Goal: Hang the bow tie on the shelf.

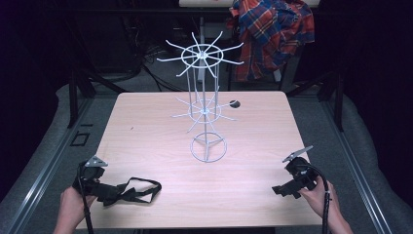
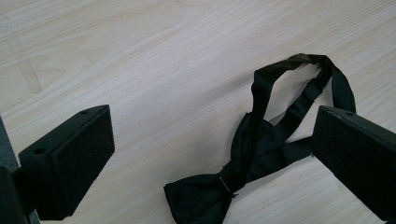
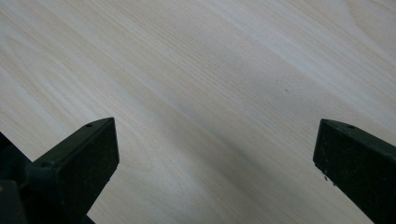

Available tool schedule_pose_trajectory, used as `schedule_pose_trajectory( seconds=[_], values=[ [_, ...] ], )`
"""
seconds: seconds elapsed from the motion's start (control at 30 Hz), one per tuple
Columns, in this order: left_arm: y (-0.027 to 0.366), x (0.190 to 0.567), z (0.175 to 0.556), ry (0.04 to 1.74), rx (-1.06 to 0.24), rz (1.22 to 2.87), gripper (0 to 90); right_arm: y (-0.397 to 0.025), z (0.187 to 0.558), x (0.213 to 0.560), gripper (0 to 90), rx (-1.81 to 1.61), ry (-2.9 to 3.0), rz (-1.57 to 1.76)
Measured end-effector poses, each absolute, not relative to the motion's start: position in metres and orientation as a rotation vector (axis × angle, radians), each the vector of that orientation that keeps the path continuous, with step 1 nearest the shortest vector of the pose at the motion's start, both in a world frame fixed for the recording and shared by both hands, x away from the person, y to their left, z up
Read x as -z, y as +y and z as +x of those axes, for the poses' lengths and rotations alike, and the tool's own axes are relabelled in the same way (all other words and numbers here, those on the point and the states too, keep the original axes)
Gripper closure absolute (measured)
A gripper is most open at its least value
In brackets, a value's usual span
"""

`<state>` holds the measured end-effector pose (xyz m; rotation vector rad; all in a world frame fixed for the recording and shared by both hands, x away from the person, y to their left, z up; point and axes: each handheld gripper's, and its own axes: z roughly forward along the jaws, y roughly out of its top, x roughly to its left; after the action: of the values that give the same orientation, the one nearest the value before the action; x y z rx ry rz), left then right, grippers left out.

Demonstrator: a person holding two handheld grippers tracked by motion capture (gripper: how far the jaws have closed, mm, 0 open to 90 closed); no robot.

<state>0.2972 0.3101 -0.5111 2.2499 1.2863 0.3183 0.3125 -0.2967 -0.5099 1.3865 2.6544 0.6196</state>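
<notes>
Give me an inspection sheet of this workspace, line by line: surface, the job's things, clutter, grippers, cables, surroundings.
Surface: light wood table, bare apart from the items below; a small dark hole near its far edge.
Job's things: black bow tie with its looped strap lying flat at the near left; white wire rack with two tiers of hooks standing upright mid-table.
Clutter: nothing seen.
Grippers: left gripper open, jaws either side of the bow tie, not closed on it; right gripper open over bare wood.
Cables: one cable trails from the right gripper along the hand.
Surroundings: plaid shirt hanging behind the table; dark room, grey floor.
</notes>
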Motion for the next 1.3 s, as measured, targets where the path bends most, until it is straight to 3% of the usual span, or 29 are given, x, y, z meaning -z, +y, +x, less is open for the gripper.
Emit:
schedule_pose_trajectory(
  seconds=[0.8,1.3],
  values=[
    [0.305,0.513,0.3,1.294,-0.302,2.289,0.0,-0.294,0.314,0.514,0.2,-0.552,2.697,1.39],
    [0.283,0.512,0.302,1.303,-0.292,2.353,0.0,-0.293,0.312,0.516,1.2,-0.578,2.674,1.419]
  ],
)
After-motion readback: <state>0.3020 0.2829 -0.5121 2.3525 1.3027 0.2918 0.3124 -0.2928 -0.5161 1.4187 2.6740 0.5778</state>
